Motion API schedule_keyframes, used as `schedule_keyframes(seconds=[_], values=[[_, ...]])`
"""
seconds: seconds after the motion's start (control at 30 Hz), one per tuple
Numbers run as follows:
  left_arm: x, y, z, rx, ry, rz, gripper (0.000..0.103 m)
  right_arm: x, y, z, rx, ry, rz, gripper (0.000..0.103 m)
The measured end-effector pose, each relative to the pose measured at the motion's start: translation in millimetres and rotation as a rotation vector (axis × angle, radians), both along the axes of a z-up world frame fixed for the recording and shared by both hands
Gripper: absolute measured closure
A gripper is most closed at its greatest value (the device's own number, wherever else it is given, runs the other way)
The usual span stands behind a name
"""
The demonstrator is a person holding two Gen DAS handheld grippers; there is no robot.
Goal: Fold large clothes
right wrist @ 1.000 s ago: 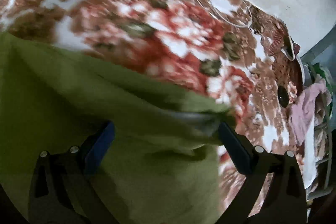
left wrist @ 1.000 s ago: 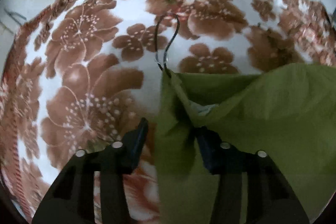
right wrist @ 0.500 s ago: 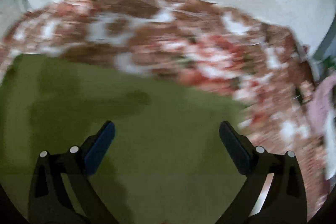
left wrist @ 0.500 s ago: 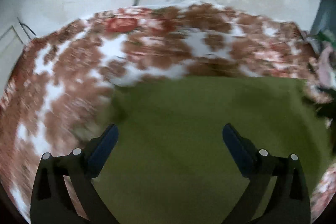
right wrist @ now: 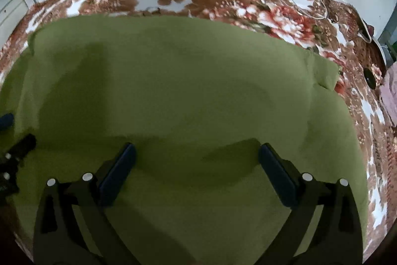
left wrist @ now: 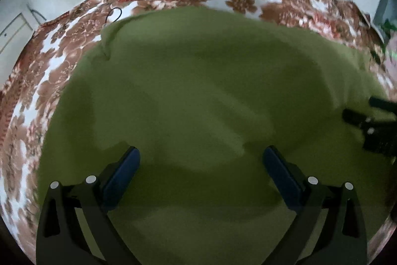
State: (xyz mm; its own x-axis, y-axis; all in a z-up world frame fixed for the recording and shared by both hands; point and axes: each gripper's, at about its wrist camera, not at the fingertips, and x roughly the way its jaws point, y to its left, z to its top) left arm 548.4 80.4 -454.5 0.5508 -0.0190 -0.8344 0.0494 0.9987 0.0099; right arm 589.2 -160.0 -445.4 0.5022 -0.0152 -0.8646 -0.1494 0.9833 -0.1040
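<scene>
1. Green garment (left wrist: 198, 91) is seen spread flat on a floral blanket (left wrist: 62, 46); blanket border shows on the far side and both ends.
2. Left gripper (left wrist: 201, 165) is held over the cloth, jaws fully apart after just opening, nothing gripped.
3. Right gripper (right wrist: 197, 160) is held over the cloth too, jaws wide, nothing pinched.
4. Pink fabric (right wrist: 389, 98) is seen at blanket's right edge.

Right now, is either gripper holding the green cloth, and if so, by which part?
Nothing is held. The left gripper and right gripper both have open jaws above the flat green cloth.
</scene>
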Motion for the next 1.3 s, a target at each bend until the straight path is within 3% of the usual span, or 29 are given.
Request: schedule_keyframes(seconds=[0.1, 0.2, 0.27, 0.33, 0.4, 0.47, 0.53, 0.6, 0.7, 0.77, 0.93, 1.07, 1.17, 1.3], values=[[-2, 14, -2, 0.084, -0.015, -0.013, 0.004, 1, -19, -7, -0.027, 0.008, -0.007, 0.005], [0, 46, -9, 0.208, -0.022, 0.063, 0.004, 1, -51, -11, -0.088, -0.007, -0.022, 0.005], [1, 73, -15, 0.194, -0.01, 0.099, 0.004, 2, -86, -13, -0.152, -0.012, -0.062, 0.005], [-1, 88, -15, 0.185, -0.014, 0.06, 0.004, 8, -123, -16, -0.192, 0.023, -0.136, 0.005], [-2, 94, -13, 0.246, -0.019, 0.038, 0.004, 13, -165, -15, -0.143, 0.067, -0.239, 0.005], [0, 109, -9, 0.253, 0.003, 0.057, 0.004, 15, -196, -16, -0.076, 0.115, -0.305, 0.005], [-2, 120, 1, 0.3, 0.011, 0.106, 0.005, 14, -201, -12, -0.049, 0.128, -0.324, 0.005], [-7, 128, 15, 0.286, -0.003, 0.139, 0.006, 11, -196, -3, -0.044, 0.115, -0.331, 0.005], [-36, 144, 51, 0.17, -0.078, 0.22, 0.006, -3, -173, 19, 0.024, 0.055, -0.303, 0.005], [-69, 155, 70, 0.009, -0.12, 0.297, 0.006, -16, -149, 34, 0.059, 0.023, -0.269, 0.005], [-151, 161, 58, -0.326, -0.114, 0.47, 0.006, -45, -89, 50, 0.094, 0.003, -0.168, 0.005], [-204, 142, 23, -0.473, -0.076, 0.543, 0.006, -68, -56, 52, 0.082, 0.008, -0.09, 0.005], [-227, 130, 6, -0.542, -0.067, 0.567, 0.006, -84, -41, 53, 0.084, 0.024, -0.048, 0.005], [-241, 113, 0, -0.562, -0.106, 0.542, 0.006, -104, -29, 54, 0.073, 0.032, -0.001, 0.005]])
